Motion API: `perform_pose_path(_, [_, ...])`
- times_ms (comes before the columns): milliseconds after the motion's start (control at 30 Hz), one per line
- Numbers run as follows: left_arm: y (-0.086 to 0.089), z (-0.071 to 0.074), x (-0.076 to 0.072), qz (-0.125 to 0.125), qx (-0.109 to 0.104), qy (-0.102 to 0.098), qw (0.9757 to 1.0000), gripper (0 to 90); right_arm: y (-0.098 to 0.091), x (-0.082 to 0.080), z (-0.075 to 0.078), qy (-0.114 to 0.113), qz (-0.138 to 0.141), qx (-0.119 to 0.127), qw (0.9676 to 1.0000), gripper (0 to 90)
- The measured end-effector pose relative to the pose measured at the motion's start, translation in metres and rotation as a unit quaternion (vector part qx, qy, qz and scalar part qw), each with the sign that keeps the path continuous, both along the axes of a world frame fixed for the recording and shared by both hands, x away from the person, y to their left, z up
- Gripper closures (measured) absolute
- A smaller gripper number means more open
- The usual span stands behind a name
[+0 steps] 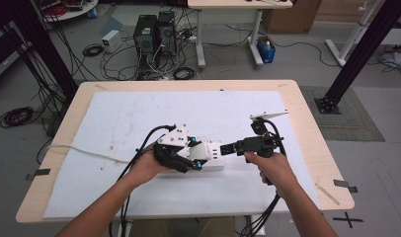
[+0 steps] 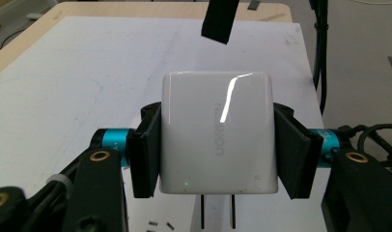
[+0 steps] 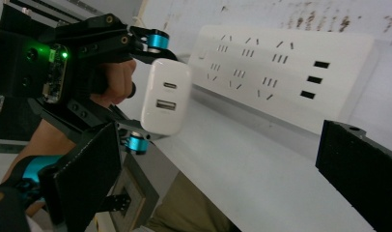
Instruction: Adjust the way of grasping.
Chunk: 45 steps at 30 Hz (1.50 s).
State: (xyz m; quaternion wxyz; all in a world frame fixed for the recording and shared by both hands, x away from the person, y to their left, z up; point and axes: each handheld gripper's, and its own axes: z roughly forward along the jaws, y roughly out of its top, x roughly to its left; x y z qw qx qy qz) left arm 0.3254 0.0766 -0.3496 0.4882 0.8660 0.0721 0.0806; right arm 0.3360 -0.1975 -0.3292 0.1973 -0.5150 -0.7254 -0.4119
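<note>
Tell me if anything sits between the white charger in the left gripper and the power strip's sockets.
Nothing visible does. The left gripper clamps the charger with its prongs bare, and the power strip lies just beyond it with open sockets. The right gripper hovers alongside, jaws apart.

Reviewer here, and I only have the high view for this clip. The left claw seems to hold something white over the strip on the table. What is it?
Observer: A white UGREEN wall charger, clamped by its sides between the left claw's two pads.
Operator: Is it plugged in yet?
Observer: No. In the left gripper view its two prongs hang bare below the body, above the white power strip.
Operator: What ports does it have?
Observer: The right gripper view shows two on its end face: a small oval one above a wider rectangular one.
Operator: And the right claw?
Observer: The right claw is open, jaws wide apart, holding nothing.
</note>
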Motion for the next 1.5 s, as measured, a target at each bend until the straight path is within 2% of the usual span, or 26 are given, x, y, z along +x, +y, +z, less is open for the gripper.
perform_pose_path(400, [-0.014,-0.004,0.001,-0.011,-0.004,-0.005,0.9999,42.6,0.018,0.005,-0.002,0.018,0.012,0.002,0.9997,3.9])
perform_pose_path(433, [-0.016,-0.003,0.001,-0.017,-0.005,-0.007,0.9998,42.7,0.024,0.008,-0.004,0.025,0.020,-0.005,0.9995,4.8])
perform_pose_path(667, [-0.020,-0.005,0.002,-0.023,-0.005,-0.009,0.9997,42.6,0.028,0.011,-0.007,0.037,0.021,-0.006,0.9991,8.3])
perform_pose_path(700, [-0.020,-0.005,0.002,-0.022,-0.006,-0.008,0.9997,42.6,0.027,0.011,-0.008,0.040,0.022,-0.006,0.9989,13.5])
perform_pose_path(733, [-0.020,-0.005,0.002,-0.022,-0.005,-0.010,0.9997,42.7,0.026,0.011,-0.009,0.041,0.022,0.003,0.9989,17.1])
perform_pose_path(800, [-0.021,-0.005,0.002,-0.022,-0.006,-0.010,0.9997,42.6,0.026,0.012,-0.011,0.048,0.024,0.001,0.9985,17.4])
perform_pose_path(833, [-0.022,-0.005,0.002,-0.023,-0.007,-0.009,0.9997,42.6,0.027,0.012,-0.013,0.051,0.026,0.004,0.9984,23.3])
perform_pose_path(967, [-0.022,-0.005,0.001,-0.025,-0.003,-0.013,0.9996,42.7,0.028,0.014,-0.015,0.056,0.029,0.012,0.9980,28.9])
perform_pose_path(1000, [-0.022,-0.005,0.001,-0.025,-0.003,-0.015,0.9996,42.6,0.029,0.015,-0.016,0.058,0.033,0.018,0.9976,35.0])
perform_pose_path(1100, [-0.022,-0.005,0.001,-0.025,-0.003,-0.015,0.9996,42.6,0.030,0.015,-0.017,0.062,0.032,0.018,0.9974,37.4])
perform_pose_path(1500, [-0.025,-0.006,-0.002,-0.028,0.002,-0.032,0.9991,42.6,0.027,0.016,-0.025,0.083,0.040,0.055,0.9942,56.2])
